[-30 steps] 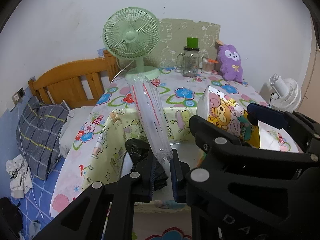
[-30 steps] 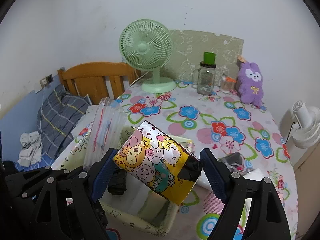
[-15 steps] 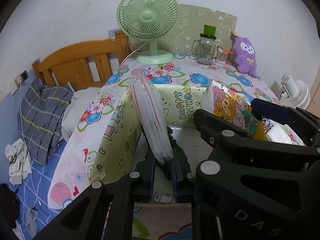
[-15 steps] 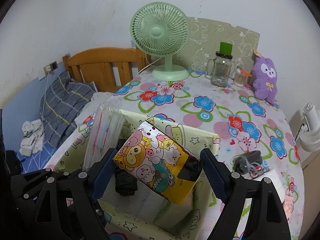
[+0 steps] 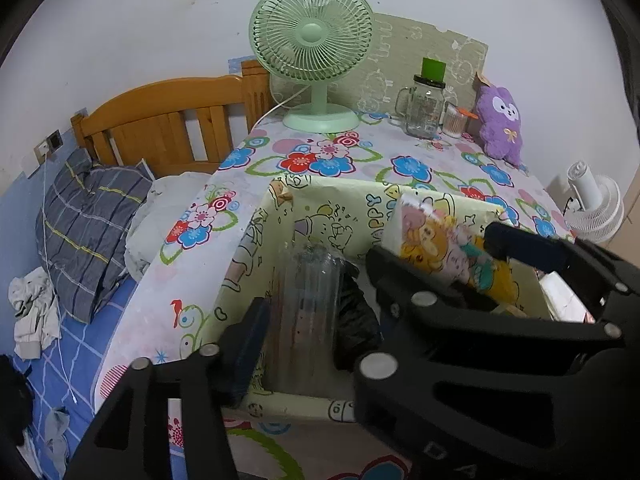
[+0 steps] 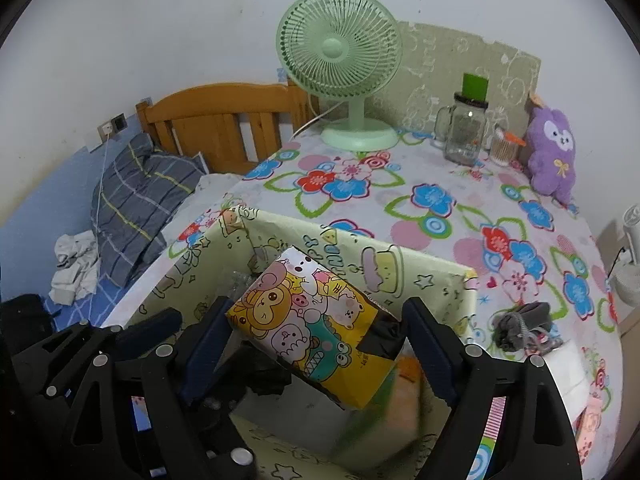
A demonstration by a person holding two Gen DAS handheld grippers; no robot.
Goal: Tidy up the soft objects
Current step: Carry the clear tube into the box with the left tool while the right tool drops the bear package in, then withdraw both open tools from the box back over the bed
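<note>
**Two packs over the box**

The left gripper (image 5: 316, 332) has just been opening its jaws; the clear pack (image 5: 306, 312) stands between them inside the box (image 5: 256, 248), blurred, and the pads no longer press on it. A black bundle (image 5: 356, 312) lies in the box just beside the pack.

The right gripper (image 6: 316, 344) holds the cartoon pack (image 6: 316, 328) clamped between its blue pads, tilted, over the box's open top. The same pack shows in the left view (image 5: 448, 248), right of the clear one.

The box sits at the near edge of the floral table (image 6: 440, 200). At the far end stand a green fan (image 6: 340, 52), a jar (image 6: 466, 128) and a purple plush (image 6: 552, 152). A grey pouch (image 6: 520, 324) lies right of the box.
</note>
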